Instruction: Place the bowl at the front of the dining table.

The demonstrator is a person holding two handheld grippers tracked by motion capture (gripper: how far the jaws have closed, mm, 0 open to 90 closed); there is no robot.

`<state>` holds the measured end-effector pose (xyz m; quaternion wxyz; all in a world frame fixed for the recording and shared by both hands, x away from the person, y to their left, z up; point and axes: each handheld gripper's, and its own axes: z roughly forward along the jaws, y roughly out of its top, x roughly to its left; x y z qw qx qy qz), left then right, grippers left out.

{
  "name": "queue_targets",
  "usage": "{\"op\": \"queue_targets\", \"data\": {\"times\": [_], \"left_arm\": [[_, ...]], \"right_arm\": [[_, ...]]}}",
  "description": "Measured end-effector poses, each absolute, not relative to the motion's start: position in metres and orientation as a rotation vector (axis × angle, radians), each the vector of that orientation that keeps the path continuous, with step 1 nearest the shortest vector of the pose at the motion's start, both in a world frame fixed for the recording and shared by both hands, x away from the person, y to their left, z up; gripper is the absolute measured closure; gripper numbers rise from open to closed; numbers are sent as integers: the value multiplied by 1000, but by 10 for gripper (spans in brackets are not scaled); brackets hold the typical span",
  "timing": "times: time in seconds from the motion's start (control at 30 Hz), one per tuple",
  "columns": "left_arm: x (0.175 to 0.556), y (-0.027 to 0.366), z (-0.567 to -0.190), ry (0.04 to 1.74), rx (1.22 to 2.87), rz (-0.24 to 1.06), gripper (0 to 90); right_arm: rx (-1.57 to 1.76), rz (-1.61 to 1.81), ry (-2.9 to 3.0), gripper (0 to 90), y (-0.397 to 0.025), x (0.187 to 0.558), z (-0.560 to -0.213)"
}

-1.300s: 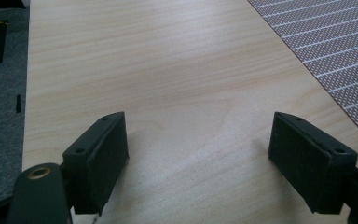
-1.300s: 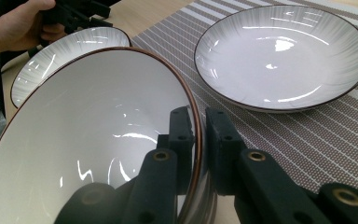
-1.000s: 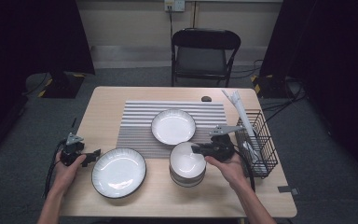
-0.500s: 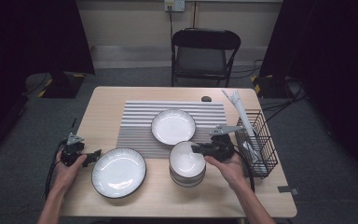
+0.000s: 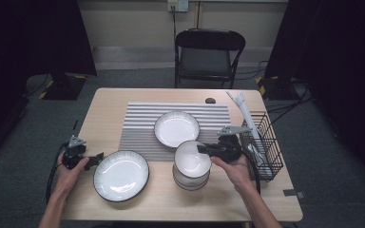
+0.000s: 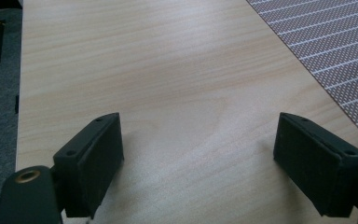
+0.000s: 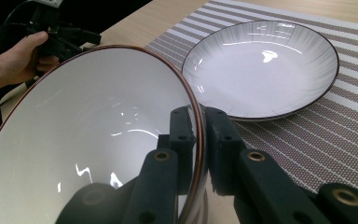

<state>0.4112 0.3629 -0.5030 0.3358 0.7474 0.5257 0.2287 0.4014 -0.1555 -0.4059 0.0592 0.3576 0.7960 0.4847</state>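
My right gripper (image 5: 204, 149) is shut on the rim of a white bowl with a brown edge (image 5: 192, 159), one finger inside and one outside (image 7: 200, 135). The bowl (image 7: 88, 140) is tilted and held just above a stack of similar bowls (image 5: 190, 181). Past it, a white ribbed plate (image 7: 261, 65) lies on the striped mat (image 5: 142, 128). My left gripper (image 5: 95, 159) is open low over bare wood (image 6: 200, 158), just left of a second white plate (image 5: 121, 175).
A black wire basket (image 5: 261, 147) with white utensils stands at the table's right edge, close to my right hand. A black folding chair (image 5: 208, 52) stands behind the table. The mat's corner (image 6: 335, 42) lies ahead of the left gripper.
The top bowl looks slightly higher and more tilted in the right gripper than before. The left gripper and both plates have stayed put.
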Motion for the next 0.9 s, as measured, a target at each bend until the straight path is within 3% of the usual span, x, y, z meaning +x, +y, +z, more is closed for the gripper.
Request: {"op": "queue_targets", "data": {"times": [0.9], "left_arm": [[411,359,-503,1373,1961,585,91]], "right_arm": [[1104,1510,2391,821,-140,412,-391]]}}
